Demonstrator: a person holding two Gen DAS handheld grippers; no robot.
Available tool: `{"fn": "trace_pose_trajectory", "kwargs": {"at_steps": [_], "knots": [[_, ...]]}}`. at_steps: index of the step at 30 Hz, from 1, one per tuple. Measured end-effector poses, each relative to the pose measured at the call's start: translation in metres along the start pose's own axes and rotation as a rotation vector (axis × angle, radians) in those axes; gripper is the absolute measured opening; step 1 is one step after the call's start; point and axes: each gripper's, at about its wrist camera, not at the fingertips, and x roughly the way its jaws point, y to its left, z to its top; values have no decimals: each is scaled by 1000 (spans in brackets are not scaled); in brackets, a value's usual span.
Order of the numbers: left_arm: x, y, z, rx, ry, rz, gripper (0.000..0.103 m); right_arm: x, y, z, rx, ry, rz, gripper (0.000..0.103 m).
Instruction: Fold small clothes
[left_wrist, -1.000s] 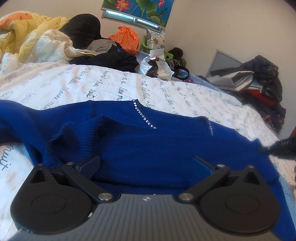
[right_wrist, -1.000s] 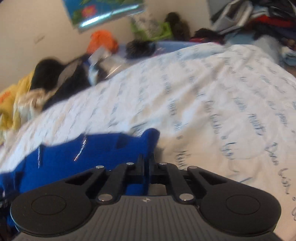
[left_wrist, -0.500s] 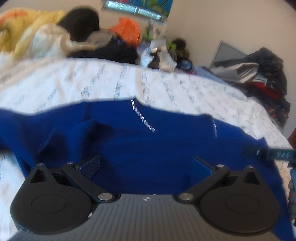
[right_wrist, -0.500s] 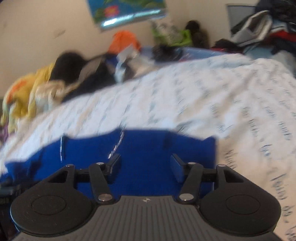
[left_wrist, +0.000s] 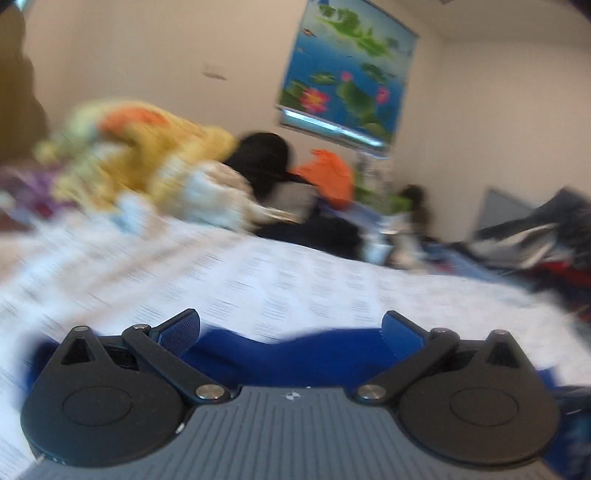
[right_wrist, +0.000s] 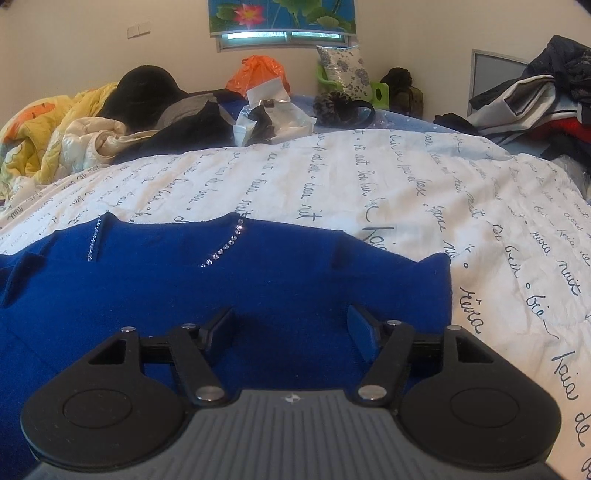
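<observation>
Blue knit sweater (right_wrist: 229, 295) is lying flat on the white bedspread (right_wrist: 406, 192), occupying the 6-to-9 o'clock portion of the right wrist view. Its long axis is running left-right across the frame; the far edge, carrying two rhinestone strips (right_wrist: 225, 247), is pointing toward 12 o'clock. One strip is sitting near centre, the second toward 10 o'clock at the left edge of the fabric. The right-hand edge of the garment is ending at about 3 o'clock, with a small raised corner.

Right gripper (right_wrist: 291, 325) is hovering low over the sweater, jaws spread wide, nothing between them; blue fabric is showing in the gap.

Left gripper (left_wrist: 291, 332) is likewise standing with jaws spread apart and empty. That view is heavily motion-blurred; only a strip of the sweater (left_wrist: 314, 354) is showing at 6 o'clock, just ahead of the fingers.

Bedspread is carrying dark cursive script; words resembling "nuit" and "de" are legible, the rest too small or warped to read.

At 12 o'clock: lotus-flower poster (right_wrist: 280, 14) on the wall. At 11 o'clock: orange plastic bag (right_wrist: 258, 72), black garment pile (right_wrist: 147, 92). At 9-10 o'clock: yellow quilt (right_wrist: 44, 133). At 2 o'clock: heaped clothes (right_wrist: 535, 96).
</observation>
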Motion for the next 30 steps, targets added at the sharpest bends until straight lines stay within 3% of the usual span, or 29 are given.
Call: {"fn": "trace_pose_trajectory", "kwargs": {"at_steps": [3, 5, 7, 11, 12, 13, 15, 17, 20, 22, 26, 30], "knots": [[16, 52, 16, 73, 101, 188, 103, -1, -1, -1, 2, -1, -1, 67], [33, 83, 16, 30, 238, 193, 102, -1, -2, -1, 6, -3, 0, 67], [46, 101, 9, -35, 358, 118, 99, -1, -2, -1, 13, -5, 4, 67], [51, 111, -7, -51, 424, 107, 89, -2, -4, -1, 22, -6, 9, 67], [52, 114, -9, -42, 430, 123, 77, -2, -4, -1, 24, -6, 11, 67], [53, 118, -10, -40, 439, 139, 56, -2, -4, 0, 26, -7, 12, 67], [55, 128, -12, -52, 457, 169, 25, -2, -5, 0, 31, -8, 16, 67], [50, 135, -6, -49, 447, 171, 15, -3, -6, 0, 37, -9, 22, 67], [37, 132, 2, -20, 412, 182, 12, -3, -7, 0, 44, -10, 26, 67], [23, 133, 14, -63, 353, 183, 11, -4, -8, 0, 44, -10, 27, 67], [-6, 135, 41, -213, 210, 117, 11, -4, -8, 0, 44, -10, 27, 67], [-28, 97, 74, -265, 72, 22, 11, -4, -8, 0, 43, -10, 27, 67]]}}
